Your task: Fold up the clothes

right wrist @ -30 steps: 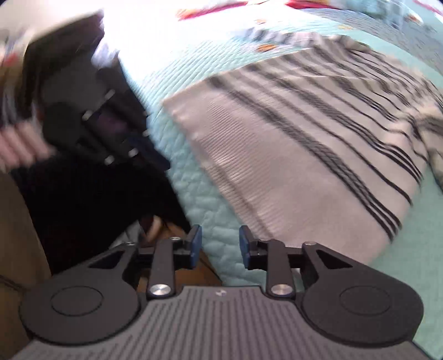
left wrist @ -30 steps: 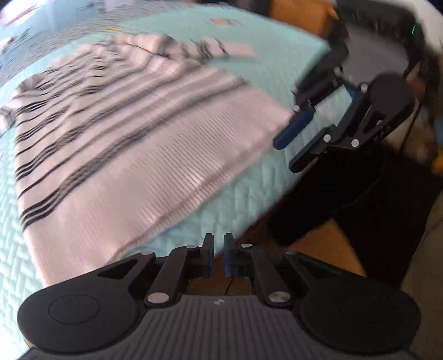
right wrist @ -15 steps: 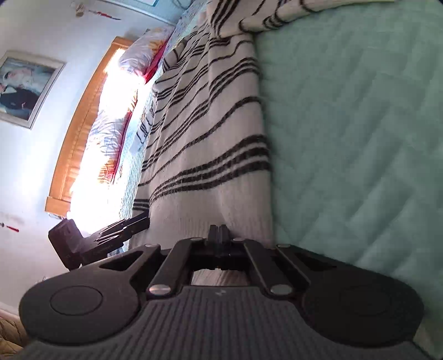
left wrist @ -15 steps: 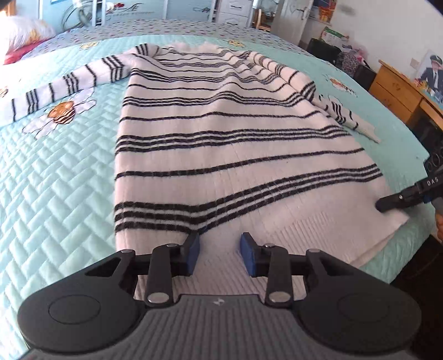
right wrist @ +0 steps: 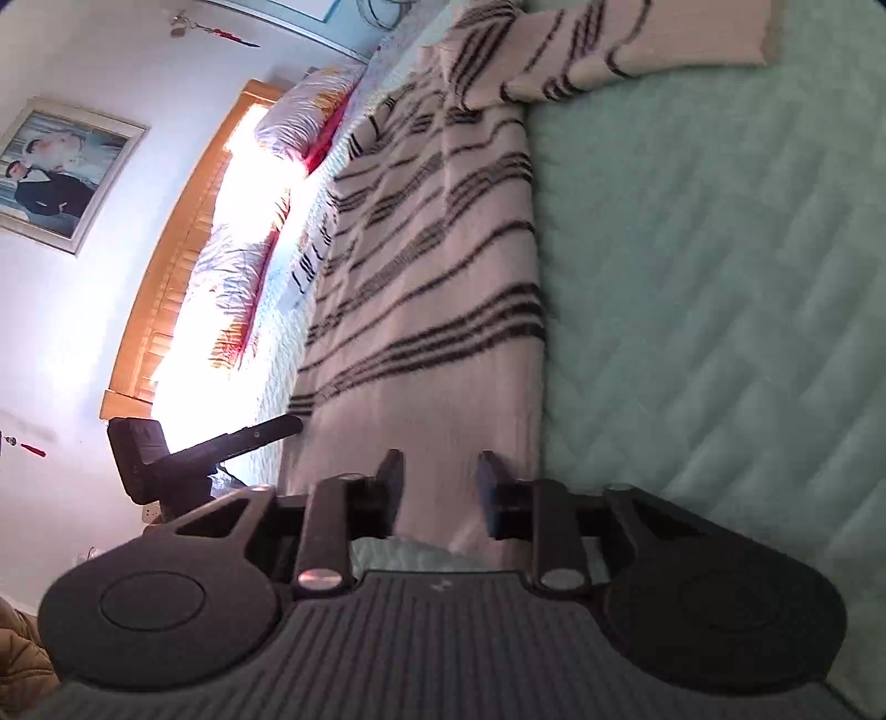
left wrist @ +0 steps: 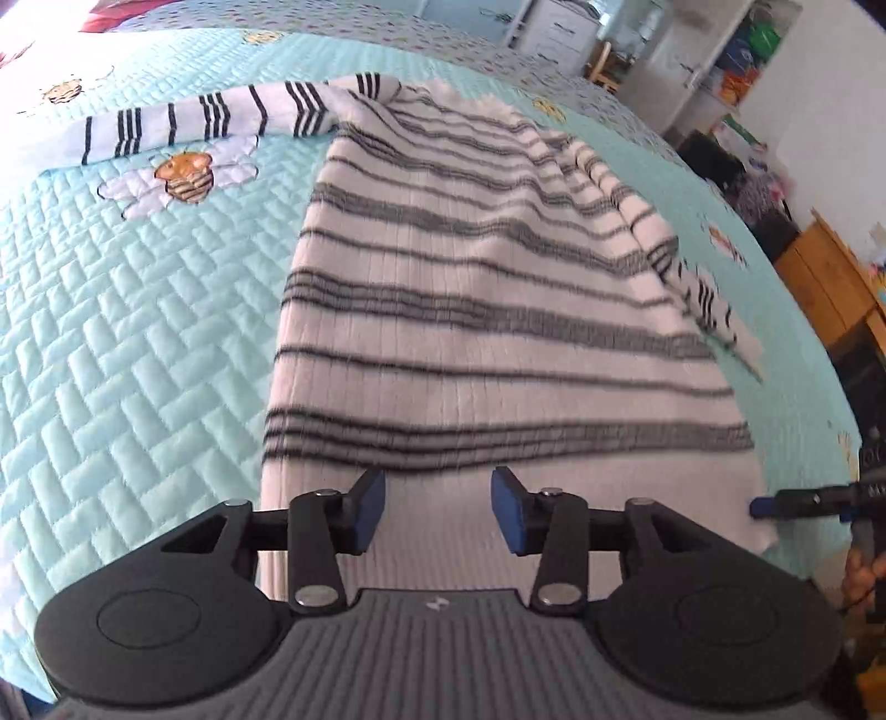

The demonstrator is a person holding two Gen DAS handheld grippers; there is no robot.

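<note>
A white sweater with black stripes (left wrist: 487,310) lies flat on the teal quilted bedspread (left wrist: 138,332), one sleeve (left wrist: 210,122) stretched out to the left and the other (left wrist: 692,277) folded along its right side. My left gripper (left wrist: 437,509) is open just above the plain hem, near its left half. My right gripper (right wrist: 437,482) is rolled on its side at the hem's right corner and is open, with the sweater's (right wrist: 443,277) hem edge showing between its fingers. In the left wrist view, the right gripper (left wrist: 803,501) shows edge-on at the right.
A wooden dresser (left wrist: 830,288) stands beyond the bed's right side, with white cabinets (left wrist: 554,27) at the back. Pillows (right wrist: 249,232), a wooden headboard (right wrist: 166,277) and a framed picture (right wrist: 55,171) are at the head of the bed. The left gripper (right wrist: 243,437) shows as a dark bar.
My right gripper, shut half a second ago at the hem corner, now stands open. My left gripper has opened wider and moved closer over the hem.
</note>
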